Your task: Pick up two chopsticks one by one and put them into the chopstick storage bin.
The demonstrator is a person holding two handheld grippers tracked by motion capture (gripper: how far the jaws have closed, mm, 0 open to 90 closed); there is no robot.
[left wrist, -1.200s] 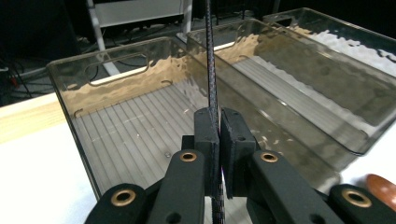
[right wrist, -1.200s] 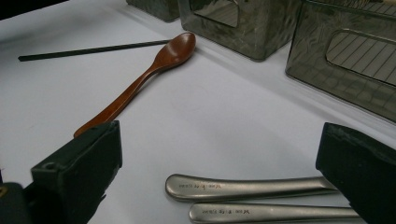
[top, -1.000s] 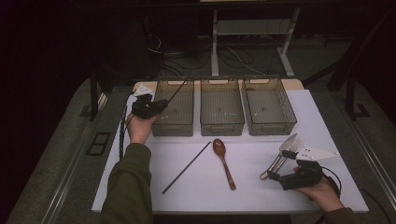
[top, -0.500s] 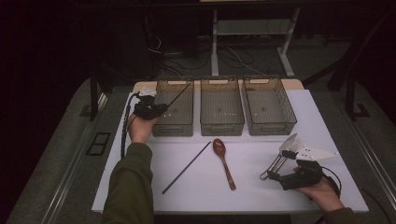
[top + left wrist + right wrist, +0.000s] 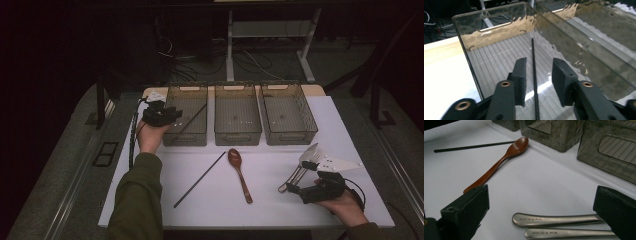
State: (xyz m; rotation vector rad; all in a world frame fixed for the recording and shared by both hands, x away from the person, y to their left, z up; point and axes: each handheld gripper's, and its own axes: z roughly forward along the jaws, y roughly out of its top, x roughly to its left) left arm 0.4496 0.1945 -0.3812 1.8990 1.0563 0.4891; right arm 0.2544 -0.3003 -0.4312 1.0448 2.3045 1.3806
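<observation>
Left gripper [image 5: 537, 72] fingers spread, black chopstick [image 5: 534, 75] between, untouched, lying in left bin [image 5: 471, 62].

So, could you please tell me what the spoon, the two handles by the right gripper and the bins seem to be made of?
The spoon looks like wood with a glossy reddish-brown lacquer, though coated plastic is possible. The two handles look like brushed, matte grey metal, likely stainless steel, with small stamped markings. The bins appear to be smoky transparent plastic: their ribbed floors show through wavy, glossy walls.
</observation>
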